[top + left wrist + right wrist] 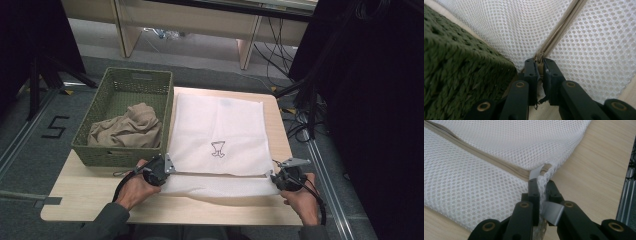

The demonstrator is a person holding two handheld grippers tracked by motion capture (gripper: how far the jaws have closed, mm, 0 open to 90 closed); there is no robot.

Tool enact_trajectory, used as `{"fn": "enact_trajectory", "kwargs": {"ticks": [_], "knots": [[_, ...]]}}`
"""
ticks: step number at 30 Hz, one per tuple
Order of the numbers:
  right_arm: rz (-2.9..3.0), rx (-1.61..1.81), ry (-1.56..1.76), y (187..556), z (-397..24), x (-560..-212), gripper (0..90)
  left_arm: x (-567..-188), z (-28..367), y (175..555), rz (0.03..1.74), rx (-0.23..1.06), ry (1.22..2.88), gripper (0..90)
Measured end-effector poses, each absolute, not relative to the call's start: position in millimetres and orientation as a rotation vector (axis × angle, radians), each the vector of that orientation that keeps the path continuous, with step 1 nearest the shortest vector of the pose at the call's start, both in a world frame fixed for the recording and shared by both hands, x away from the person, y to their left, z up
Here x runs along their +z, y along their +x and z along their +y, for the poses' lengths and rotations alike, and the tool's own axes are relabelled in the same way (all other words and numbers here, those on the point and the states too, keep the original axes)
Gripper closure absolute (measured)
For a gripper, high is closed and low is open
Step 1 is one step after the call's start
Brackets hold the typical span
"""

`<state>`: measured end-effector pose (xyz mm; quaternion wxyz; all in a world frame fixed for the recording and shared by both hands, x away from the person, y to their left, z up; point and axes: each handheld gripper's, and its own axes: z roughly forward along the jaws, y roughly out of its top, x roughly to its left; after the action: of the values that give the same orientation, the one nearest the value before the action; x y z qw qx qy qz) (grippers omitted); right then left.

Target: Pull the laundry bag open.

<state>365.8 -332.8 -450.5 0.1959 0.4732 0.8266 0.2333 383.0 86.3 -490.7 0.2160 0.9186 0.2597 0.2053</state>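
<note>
A white mesh laundry bag (219,132) with a small black drawing lies flat on the wooden table (90,200). A beige zipper (559,32) runs along its near edge. My left gripper (161,170) is at the bag's near left corner, shut on the zipper's end (539,65), right beside the green basket (456,75). My right gripper (281,176) is at the near right corner, shut on the mesh corner and its grey tab (541,176).
A green woven basket (117,87) holding crumpled beige cloth (131,127) stands at the table's left, touching the bag's left edge. Black stands and cables rise at the right of the table, on the grey floor. A bare strip of table runs along the front.
</note>
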Motion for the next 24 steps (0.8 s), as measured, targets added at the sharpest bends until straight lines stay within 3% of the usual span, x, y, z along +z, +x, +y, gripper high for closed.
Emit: {"fn": "enact_trajectory", "kwargs": {"ticks": [6,7,16,24], "knots": [[2.31,0.665,1.348,365.5,-332.1,-451.1,86.0,-486.8,92.1,382.7,0.754,0.635,2.55,81.5],[2.305,0.645,1.346,365.2,-335.1,-451.7,85.9,-490.5,101.6,382.0,0.798,0.575,2.503,81.5],[2.334,0.672,1.325,366.5,-331.9,-453.2,83.5,-492.4,101.7,377.7,0.788,0.567,2.491,81.0],[2.344,0.666,1.338,365.9,-333.2,-455.8,77.8,-482.6,95.7,371.2,0.763,0.572,2.461,71.2]]}}
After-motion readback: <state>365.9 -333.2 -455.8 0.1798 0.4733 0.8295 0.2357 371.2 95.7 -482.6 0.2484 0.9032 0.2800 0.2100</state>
